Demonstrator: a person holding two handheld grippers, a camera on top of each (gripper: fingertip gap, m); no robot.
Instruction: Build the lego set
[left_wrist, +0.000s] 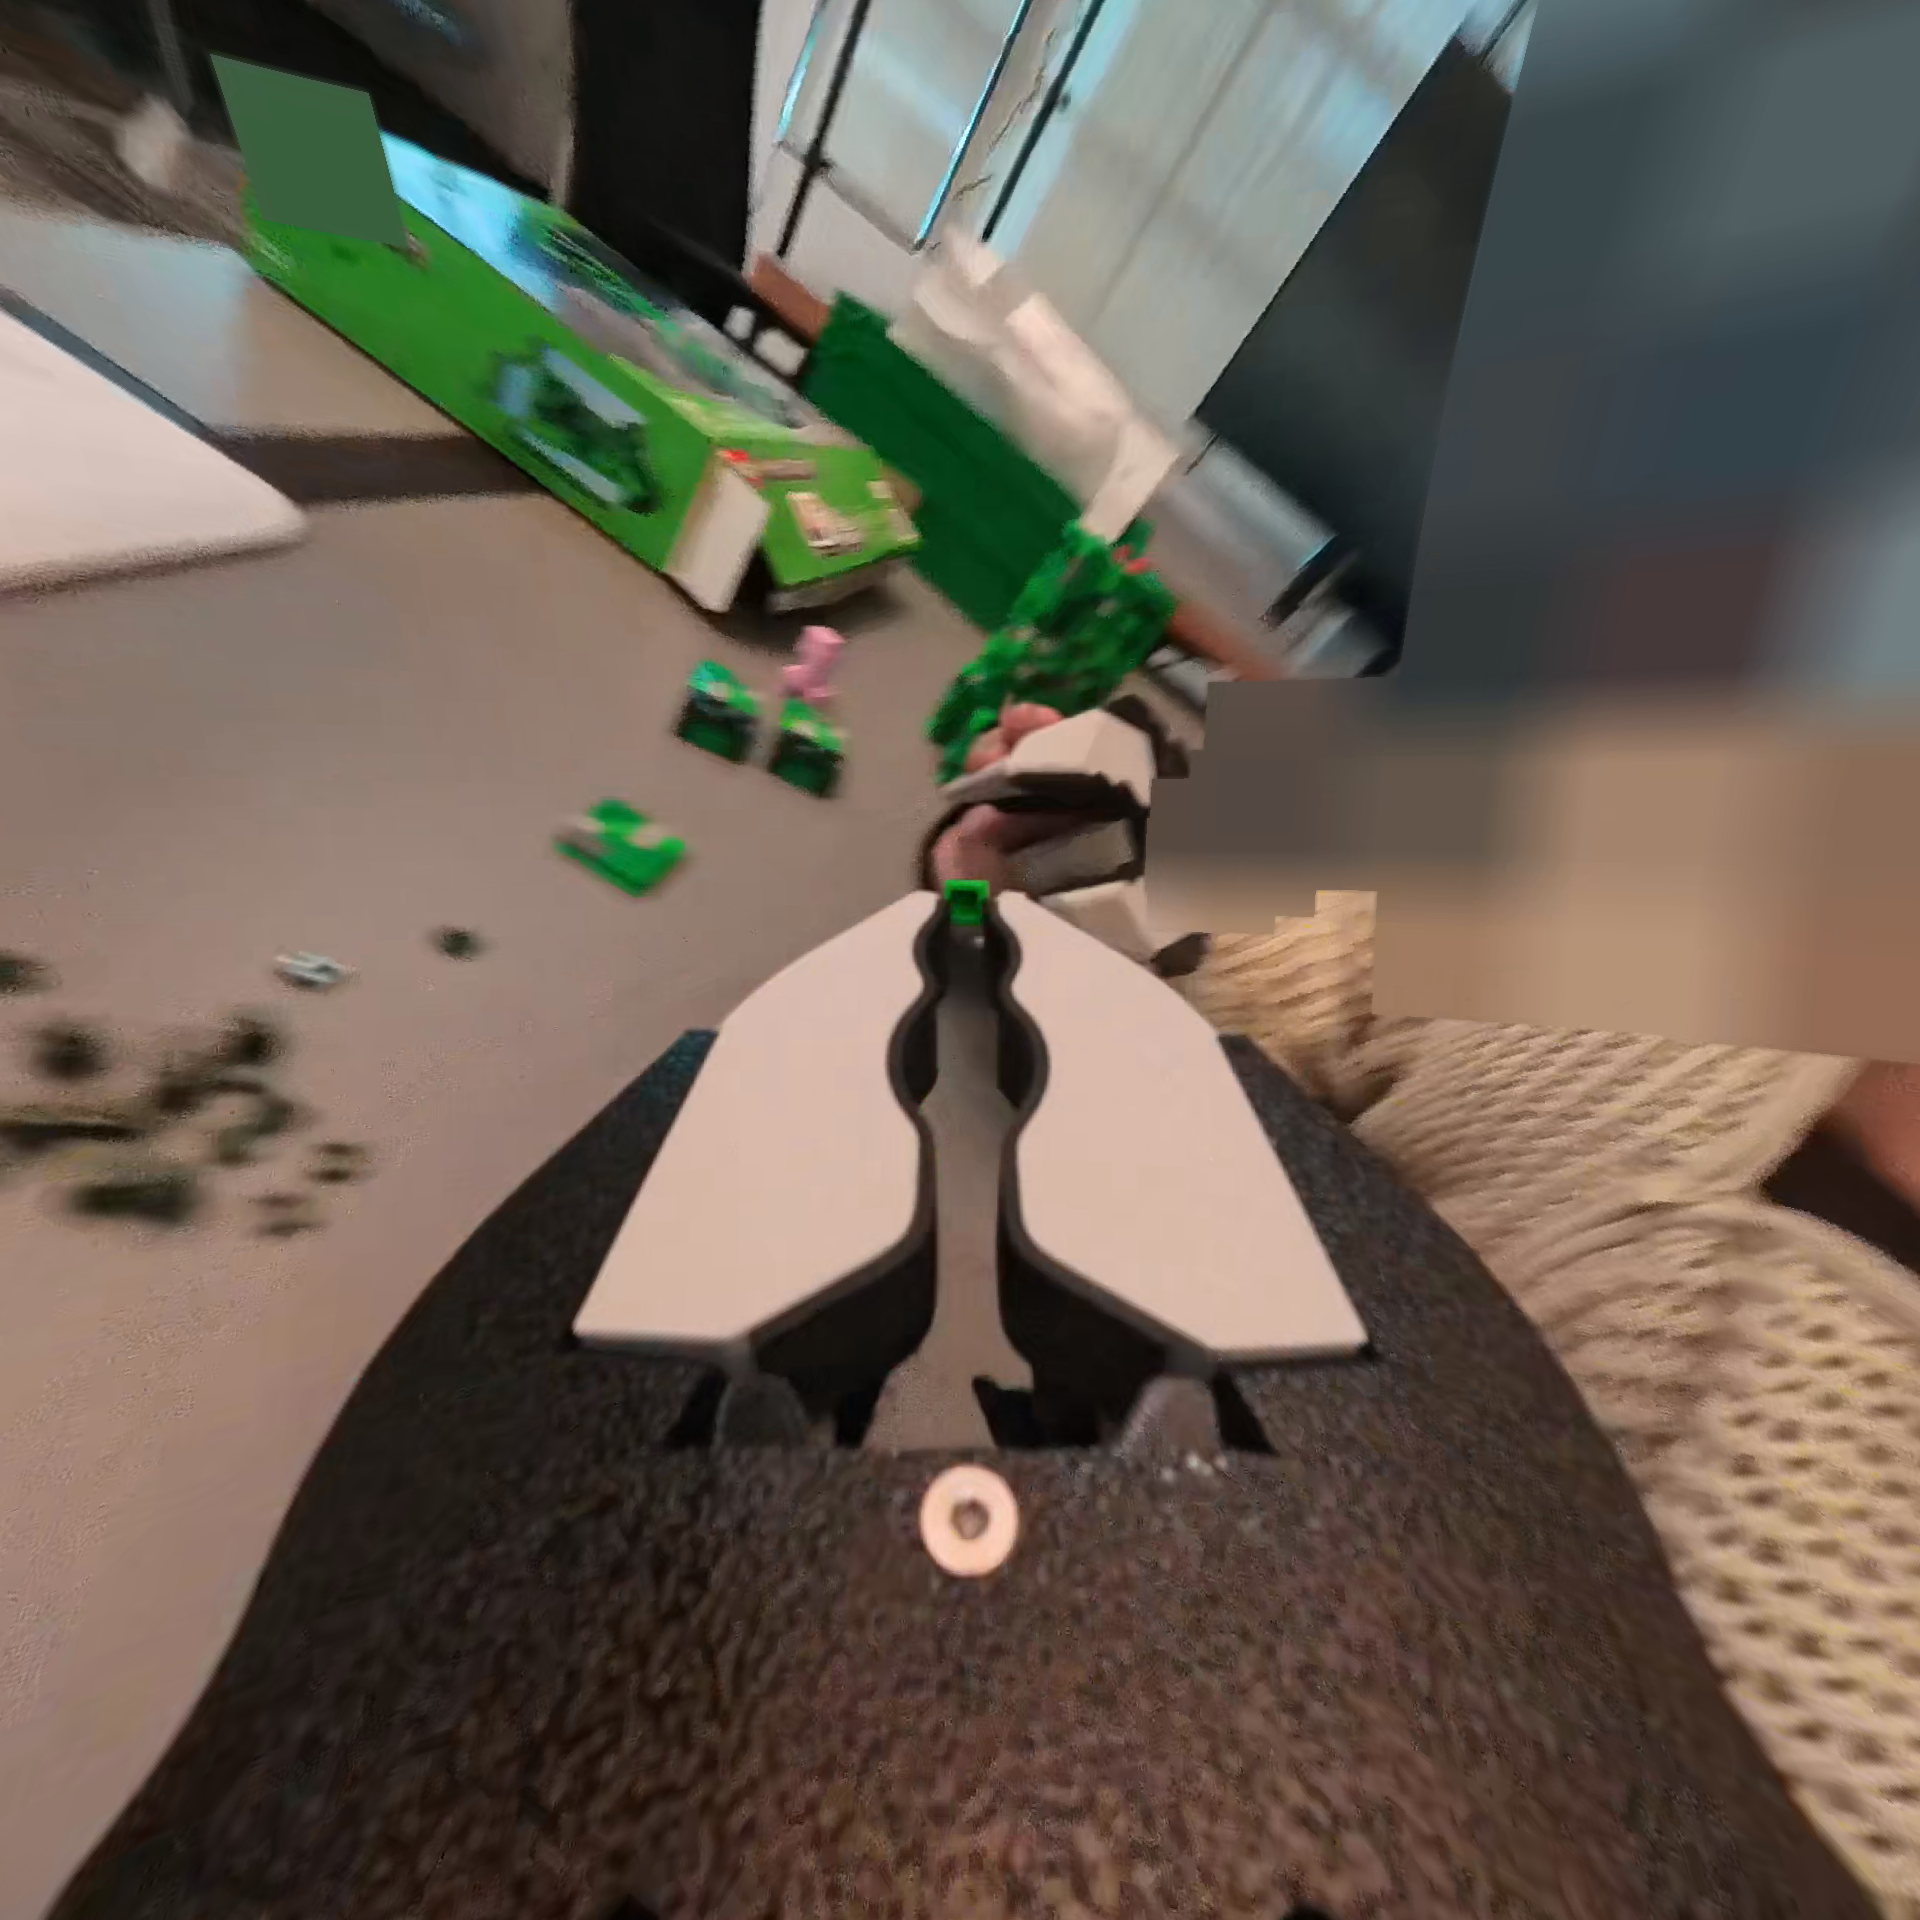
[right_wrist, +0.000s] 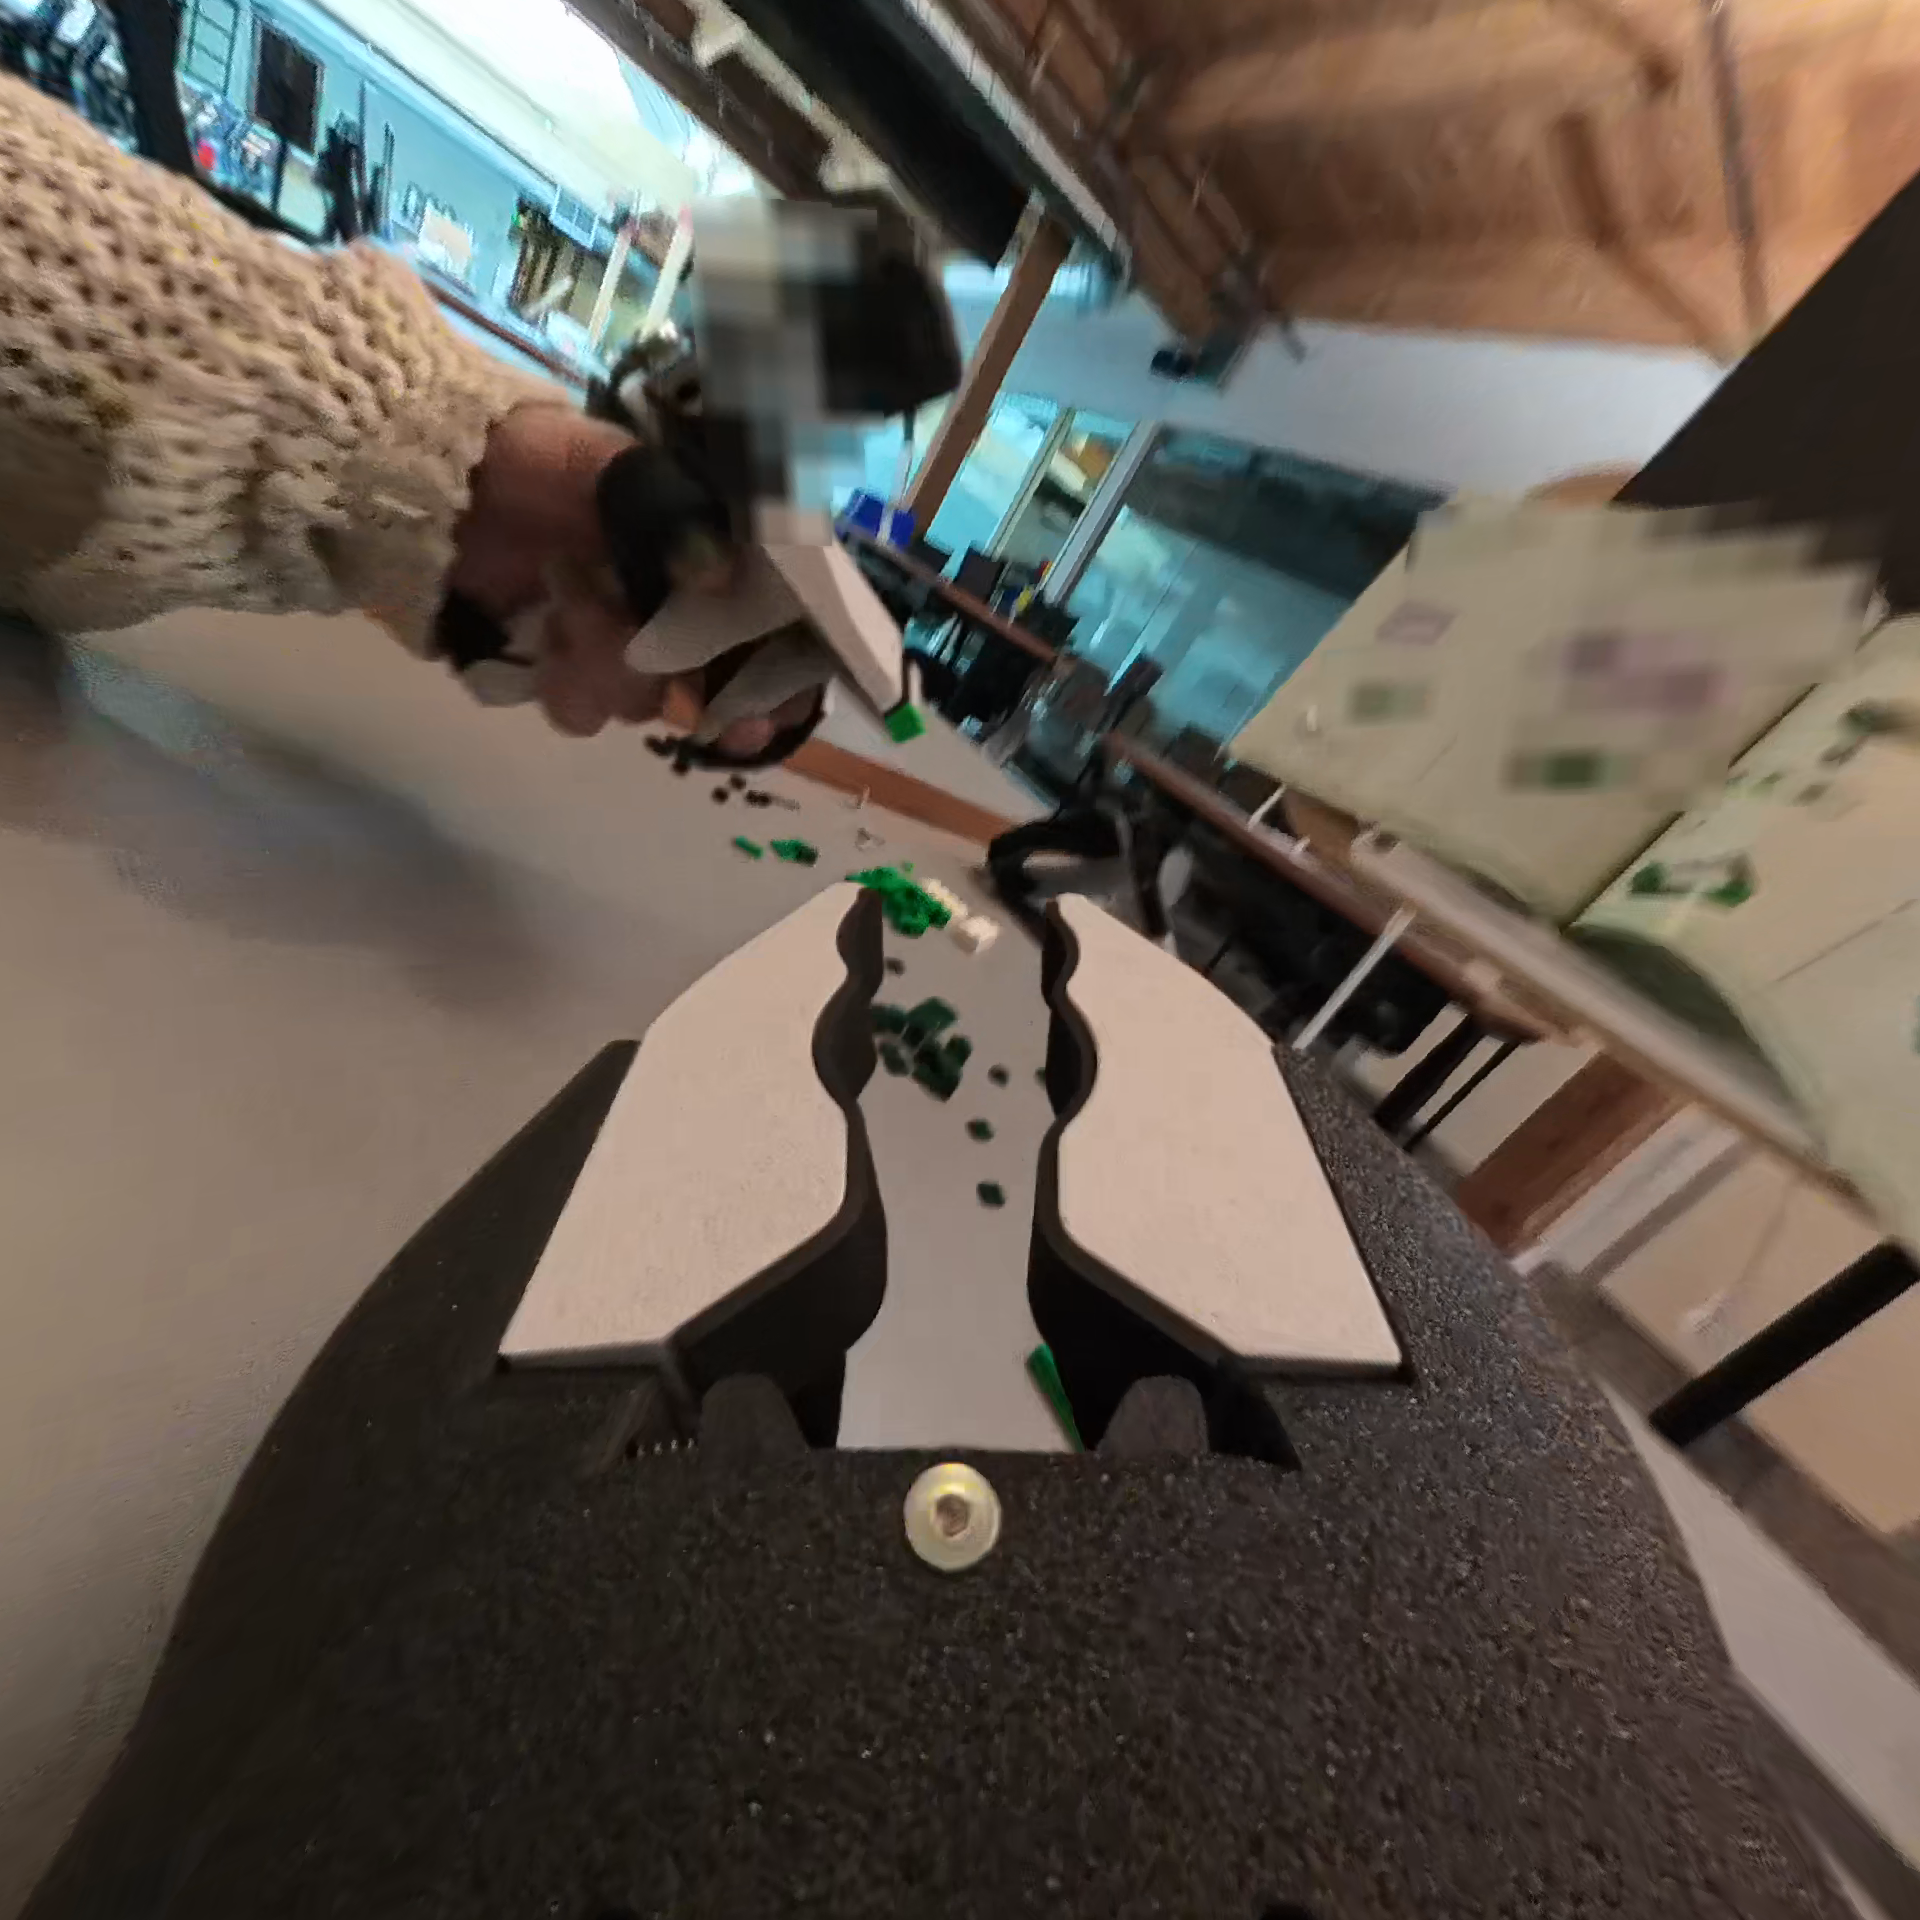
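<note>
My left gripper (left_wrist: 966, 916) is shut on a small bright green brick (left_wrist: 966, 900) at its fingertips, held above the grey table (left_wrist: 364, 727). It also shows in the right wrist view (right_wrist: 883, 694), with the brick (right_wrist: 904, 722) at its tip. My right gripper (right_wrist: 958, 904) is open with nothing between its tips; a green sliver (right_wrist: 1055, 1392) shows by the base of one finger. In the left wrist view the right gripper (left_wrist: 1003, 816) sits just beyond the brick. A green leafy build (left_wrist: 1060, 644) stands behind it. Loose green pieces (right_wrist: 904, 904) lie on the table ahead.
A green set box (left_wrist: 582, 416) and a green baseplate (left_wrist: 935, 457) lie at the back. Two small green builds (left_wrist: 758, 727), a pink figure (left_wrist: 810, 665) and a flat green build (left_wrist: 623, 844) sit mid-table. A dark green pile (left_wrist: 156, 1122) is at left. Pale sheets (right_wrist: 1558, 675) are blurred at right.
</note>
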